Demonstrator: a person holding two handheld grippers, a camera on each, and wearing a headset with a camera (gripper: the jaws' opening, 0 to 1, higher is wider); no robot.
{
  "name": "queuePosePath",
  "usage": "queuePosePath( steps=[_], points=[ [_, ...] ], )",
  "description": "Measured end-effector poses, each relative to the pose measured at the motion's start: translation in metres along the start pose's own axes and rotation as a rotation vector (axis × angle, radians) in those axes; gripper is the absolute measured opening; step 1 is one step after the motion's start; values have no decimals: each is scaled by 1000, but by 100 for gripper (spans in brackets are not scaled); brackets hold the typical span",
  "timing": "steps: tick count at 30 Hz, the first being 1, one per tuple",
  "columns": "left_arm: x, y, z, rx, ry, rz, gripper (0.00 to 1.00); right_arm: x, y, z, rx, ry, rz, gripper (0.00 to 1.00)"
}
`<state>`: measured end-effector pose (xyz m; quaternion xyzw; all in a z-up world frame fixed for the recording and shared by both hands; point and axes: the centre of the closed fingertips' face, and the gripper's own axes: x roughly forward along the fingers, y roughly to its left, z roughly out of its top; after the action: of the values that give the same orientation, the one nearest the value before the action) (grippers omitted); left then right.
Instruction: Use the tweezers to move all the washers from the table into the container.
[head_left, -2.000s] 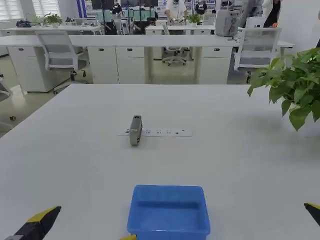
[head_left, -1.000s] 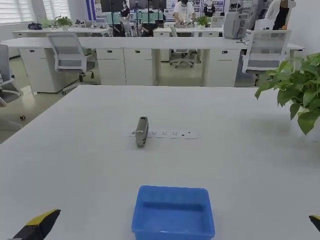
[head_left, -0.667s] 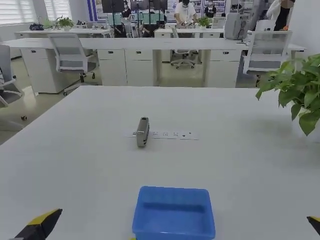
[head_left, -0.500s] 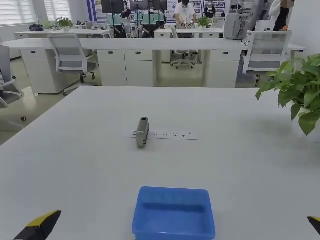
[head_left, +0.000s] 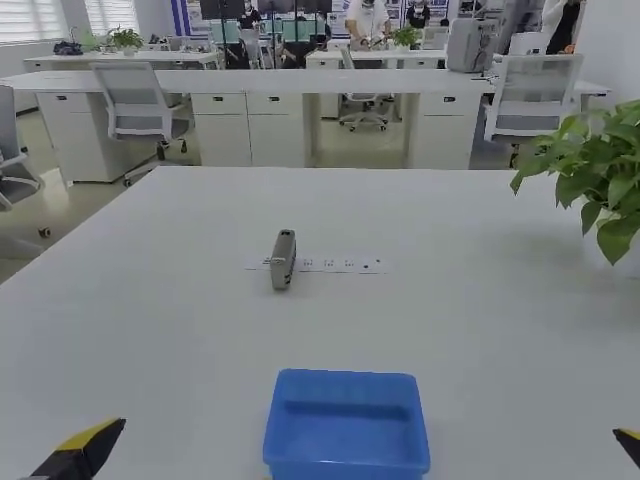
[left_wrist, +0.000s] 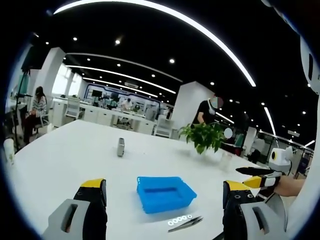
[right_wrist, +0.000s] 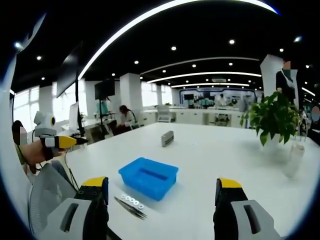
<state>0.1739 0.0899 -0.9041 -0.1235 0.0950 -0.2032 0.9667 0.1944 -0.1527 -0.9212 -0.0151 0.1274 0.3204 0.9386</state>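
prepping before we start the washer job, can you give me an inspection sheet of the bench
surface: white table, flat
job's things: blue container looks empty; washers in a row beside the tweezers, on the table at the container's near side
clutter: grey device at the left end of a white socket strip; leafy plant at the right
grippers: left hand-held gripper and right hand-held gripper both open, holding nothing
cables: nothing seen
surroundings: office desks, chairs, people beyond
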Motion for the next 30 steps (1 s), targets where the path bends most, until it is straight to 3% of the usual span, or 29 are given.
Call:
queuePosePath(
  steps=[7,16,19,24,25,28,30],
  points=[
    [8,-1,-4,-2,20,-14,99,-2,-7,-1,10,-6,-19,87],
    [19,-4,-9,9,54,-52,99,1,-7,-10,22,39,-26,86],
    [21,-12,-7,8,59,-94,99,3,-2,-13,31,58,-9,82],
    [26,-22,-19,16,138,-152,99,9,10,-21,7,109,34,76],
    [28,-25,-24,10,160,-175,96,10,15,-24,-4,124,53,74],
    [27,-26,-38,42,236,-214,62,13,23,-25,-28,135,88,67],
    [30,-31,-45,51,268,-253,55,16,30,-27,-33,149,121,63]
  ],
)
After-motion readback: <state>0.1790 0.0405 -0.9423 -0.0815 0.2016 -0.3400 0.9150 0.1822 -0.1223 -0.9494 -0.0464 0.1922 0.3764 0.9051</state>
